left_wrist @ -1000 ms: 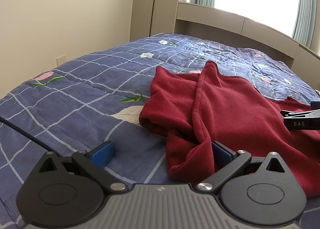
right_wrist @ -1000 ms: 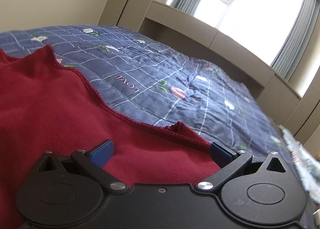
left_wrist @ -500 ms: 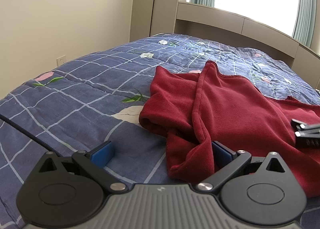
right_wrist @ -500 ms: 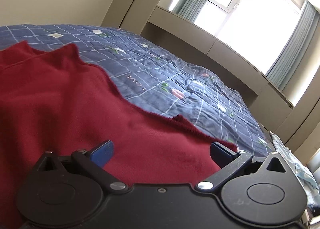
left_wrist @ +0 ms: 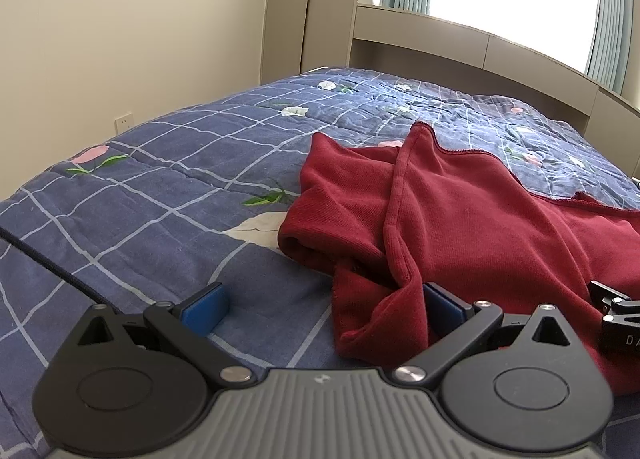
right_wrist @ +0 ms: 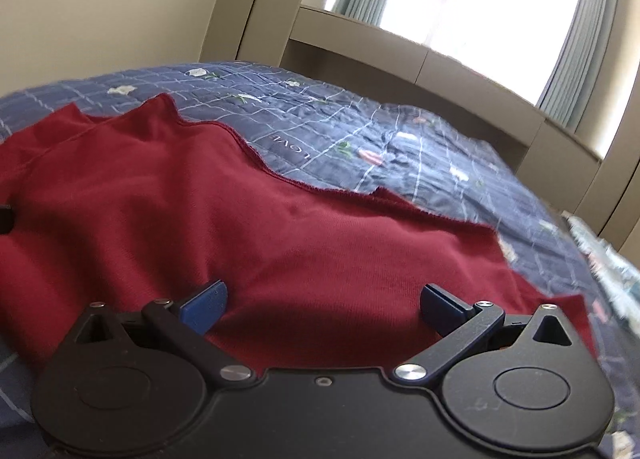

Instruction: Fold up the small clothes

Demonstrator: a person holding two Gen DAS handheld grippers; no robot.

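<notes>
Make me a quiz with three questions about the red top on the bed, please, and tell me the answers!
1. Where is the red garment?
A. on the floor
B. on the blue quilt
C. on a chair

2. What colour are the gripper pads?
A. blue
B. yellow
C. white

3. How are the left gripper's jaws?
A. shut on the garment
B. shut on nothing
C. open

Answers:
1 B, the garment lies spread over the checked quilt.
2 A, both views show blue pads.
3 C, a wide gap separates the pads.

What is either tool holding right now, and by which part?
Nothing is held. The left tool and right tool are both open, low over the red garment on the bed.
</notes>
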